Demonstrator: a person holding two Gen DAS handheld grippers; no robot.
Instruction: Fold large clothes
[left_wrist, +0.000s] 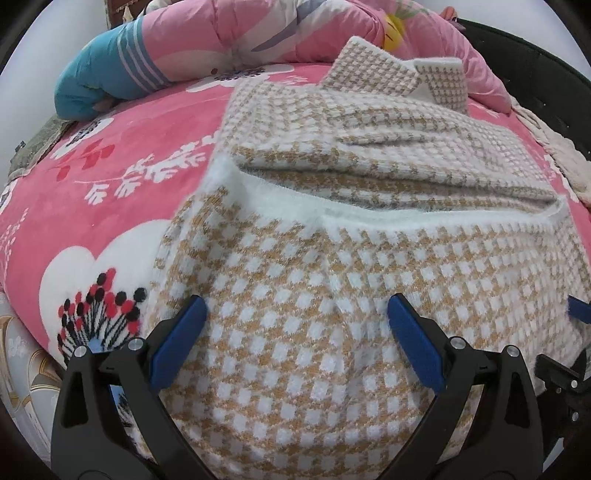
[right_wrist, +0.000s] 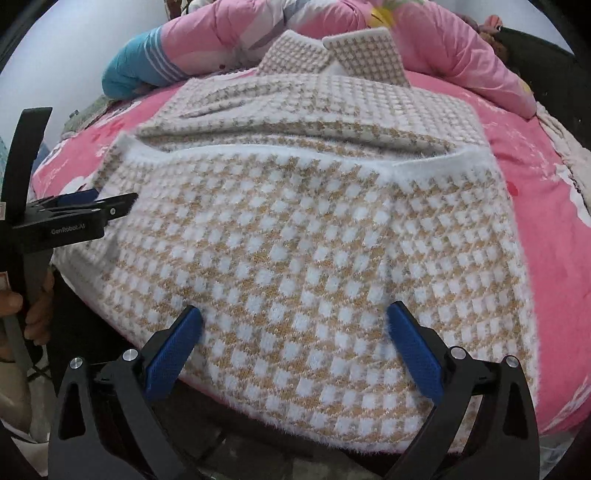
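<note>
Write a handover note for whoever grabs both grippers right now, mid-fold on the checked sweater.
Left gripper: open, holding nothing, low over the near-left part of the sweater.
Right gripper: open, holding nothing, over the near hem.
The tan-and-white checked sweater lies on the pink floral bed cover, collar at the far end by the pink quilt. Sleeves appear folded in across the body.
Done: sides look tucked in.
Left: probably grip the near hem with both grippers, fold it up toward the collar, smooth.
</note>
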